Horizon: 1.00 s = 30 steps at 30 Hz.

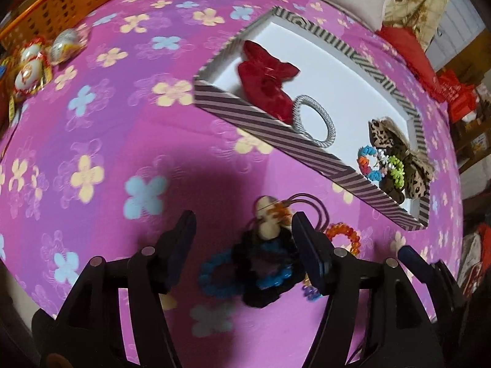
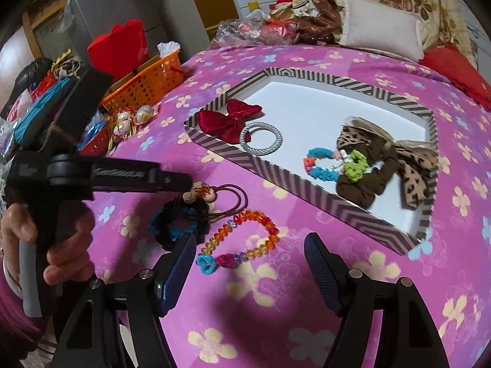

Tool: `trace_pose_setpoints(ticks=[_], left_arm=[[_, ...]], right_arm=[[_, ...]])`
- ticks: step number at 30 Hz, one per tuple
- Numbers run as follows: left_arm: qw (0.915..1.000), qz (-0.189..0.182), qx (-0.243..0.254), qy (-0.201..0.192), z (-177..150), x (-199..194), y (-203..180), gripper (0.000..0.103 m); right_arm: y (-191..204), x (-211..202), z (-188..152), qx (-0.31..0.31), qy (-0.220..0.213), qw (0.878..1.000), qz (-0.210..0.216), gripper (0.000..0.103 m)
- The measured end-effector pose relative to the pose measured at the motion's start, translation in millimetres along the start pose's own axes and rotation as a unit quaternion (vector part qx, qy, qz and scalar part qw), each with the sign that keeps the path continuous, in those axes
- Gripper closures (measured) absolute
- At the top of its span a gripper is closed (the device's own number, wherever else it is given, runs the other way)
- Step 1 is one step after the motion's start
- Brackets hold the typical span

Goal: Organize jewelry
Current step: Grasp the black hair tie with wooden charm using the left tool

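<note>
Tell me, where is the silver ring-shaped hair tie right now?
The silver hair tie lies inside the striped tray, against its near wall, touching the red velvet bow.

Beside the striped tray, the left gripper's finger hides part of the beaded bracelet; the tray's near wall cuts off the silver ring.

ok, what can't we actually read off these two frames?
- Left wrist view: lower part of the black and blue scrunchie is behind the left gripper finger, and blurred.
- Right wrist view: same scrunchie's left edge sits behind the right gripper finger.
- Both views: tray's near floor is hidden by its striped wall.
</note>
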<state>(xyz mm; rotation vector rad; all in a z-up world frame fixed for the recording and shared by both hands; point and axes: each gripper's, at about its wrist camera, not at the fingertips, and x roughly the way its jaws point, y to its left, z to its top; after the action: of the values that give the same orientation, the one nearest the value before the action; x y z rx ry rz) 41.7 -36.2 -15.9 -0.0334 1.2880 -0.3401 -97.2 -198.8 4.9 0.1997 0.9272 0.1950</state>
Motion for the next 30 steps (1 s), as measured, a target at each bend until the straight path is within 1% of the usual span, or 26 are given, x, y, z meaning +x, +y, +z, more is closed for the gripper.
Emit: trace_pose_setpoints(ticks=[3, 5, 8, 10, 13, 15, 16, 17, 19, 21, 23, 24, 25, 27, 28, 30], left_arm=[[0.9994, 0.033, 0.01, 0.003, 4.6, 9.0, -13.7, 0.038], [0.9989, 0.044, 0.014, 0.01, 5.3, 15.8, -18.7, 0.038], [0.9983, 0.052, 0.019, 0.018, 6.2, 24.7, -25.1, 0.038], [0.9976, 0.065, 0.023, 0.011, 7.5, 27.2, -28.8, 0.038], [0.9973, 0.068, 0.026, 0.008, 8.8, 28.0, -30.6, 0.038], [0.9967, 0.071, 0.038, 0.003, 8.7, 28.8, -32.4, 0.04], [0.9964, 0.073, 0.042, 0.0, 7.3, 29.0, -32.9, 0.046], [0.9962, 0.074, 0.045, -0.002, 7.0, 28.9, -33.1, 0.051], [0.9969, 0.063, 0.047, -0.001, 8.2, 28.4, -31.8, 0.055], [0.9978, 0.051, 0.041, 0.003, 9.2, 26.6, -29.9, 0.055], [0.9983, 0.042, 0.038, 0.007, 11.7, 26.6, -27.6, 0.055], [0.9984, 0.041, 0.038, 0.007, 12.5, 26.4, -26.6, 0.055], [0.9984, 0.04, 0.038, 0.007, 12.2, 26.1, -27.6, 0.055], [0.9983, 0.042, 0.04, 0.006, 12.1, 26.3, -28.3, 0.055], [0.9983, 0.042, 0.041, 0.006, 12.0, 26.2, -27.8, 0.055], [0.9982, 0.043, 0.042, 0.005, 11.2, 25.5, -27.3, 0.055]], right_arm=[[-4.6, -3.0, -2.9, 0.005, -0.002, 1.0, 0.003, 0.032], [-9.3, -4.4, -4.5, 0.012, -0.004, 1.0, 0.004, 0.032], [-15.8, -4.8, -5.2, 0.023, -0.006, 1.0, 0.01, 0.032], [-16.7, -3.8, -5.7, 0.026, -0.004, 1.0, 0.011, 0.032], [-14.2, -0.9, -6.6, 0.021, -0.002, 1.0, 0.012, 0.032], [-12.9, 2.0, -6.1, 0.018, -0.002, 1.0, 0.011, 0.032], [-12.6, 4.1, -5.3, 0.016, -0.002, 1.0, 0.01, 0.032], [-11.9, 7.5, -3.4, 0.014, -0.001, 1.0, 0.006, 0.032], [-10.7, 14.2, 0.1, 0.008, 0.002, 1.0, -0.005, 0.032], [-7.9, 22.7, 3.5, -0.002, 0.01, 1.0, -0.017, 0.033], [-4.8, 31.4, 6.2, -0.015, 0.015, 0.999, -0.032, 0.037], [-3.7, 36.7, 6.9, -0.02, 0.021, 0.999, -0.04, 0.045], [-3.5, 41.0, 7.3, -0.022, 0.027, 0.998, -0.043, 0.049], [-1.1, 48.8, 5.9, -0.031, 0.038, 0.998, -0.049, 0.051], [2.4, 49.8, 3.7, -0.047, 0.037, 0.996, -0.065, 0.053], [7.8, 50.3, -0.9, -0.073, 0.041, 0.992, -0.094, 0.053]])
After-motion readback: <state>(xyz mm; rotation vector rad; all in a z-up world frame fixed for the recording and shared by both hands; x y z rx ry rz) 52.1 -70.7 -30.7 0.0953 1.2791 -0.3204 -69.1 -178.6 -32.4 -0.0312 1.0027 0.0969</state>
